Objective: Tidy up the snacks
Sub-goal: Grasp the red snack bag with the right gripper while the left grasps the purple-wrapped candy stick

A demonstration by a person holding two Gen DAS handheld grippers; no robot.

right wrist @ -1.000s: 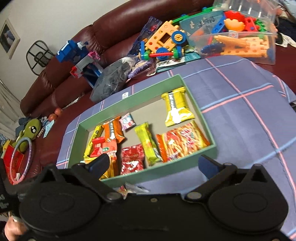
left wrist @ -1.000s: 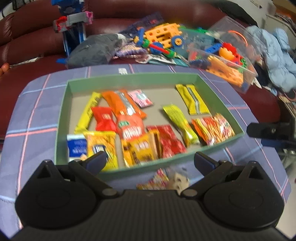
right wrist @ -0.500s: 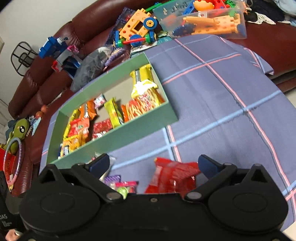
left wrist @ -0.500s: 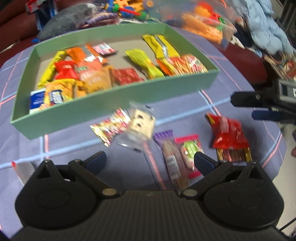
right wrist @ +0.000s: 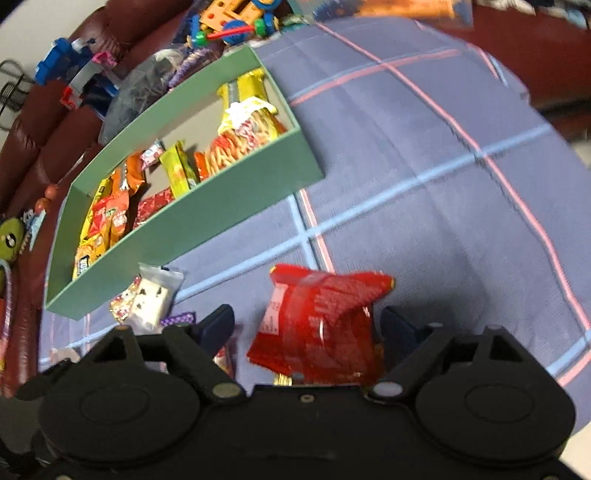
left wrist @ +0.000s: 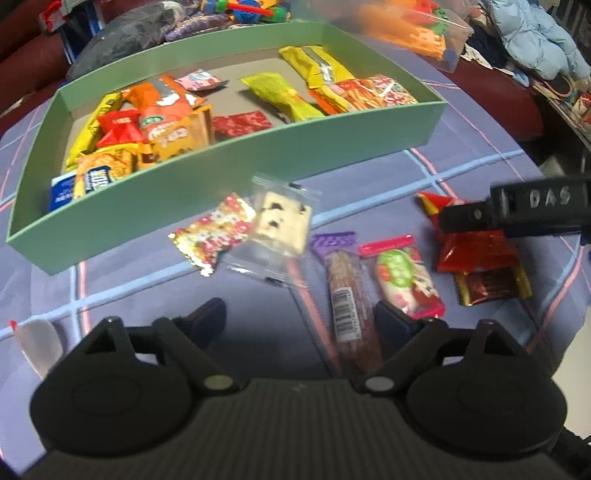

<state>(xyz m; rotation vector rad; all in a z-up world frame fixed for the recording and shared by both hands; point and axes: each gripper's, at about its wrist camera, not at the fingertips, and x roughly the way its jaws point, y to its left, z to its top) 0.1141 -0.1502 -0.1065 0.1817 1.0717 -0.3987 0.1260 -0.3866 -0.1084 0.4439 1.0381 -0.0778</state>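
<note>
A green box (left wrist: 236,173) (right wrist: 207,218) holds several snack packets. Loose on the blue plaid cloth in front of it lie a clear bag with a white bar (left wrist: 280,221), a shiny red-and-white packet (left wrist: 214,232), a purple-topped stick (left wrist: 345,295), a pink-and-green candy (left wrist: 402,277) and a red packet (left wrist: 472,247) (right wrist: 321,325). My left gripper (left wrist: 299,321) is open, low over the cloth, its fingers either side of the purple-topped stick. My right gripper (right wrist: 308,328) is open with the red packet between its fingers; it shows at the right of the left wrist view (left wrist: 517,214).
A dark red sofa (right wrist: 44,147) behind the table carries toys, a dark bag (left wrist: 125,29) and a clear toy bin (left wrist: 417,33). Blue clothing (left wrist: 535,40) lies at the far right. The table edge drops off at the right (left wrist: 576,332). A white scrap (left wrist: 37,343) lies near left.
Both grippers have pulled back from the box and dropped toward the loose snacks in front of it. The right gripper has come down around the red packet.
</note>
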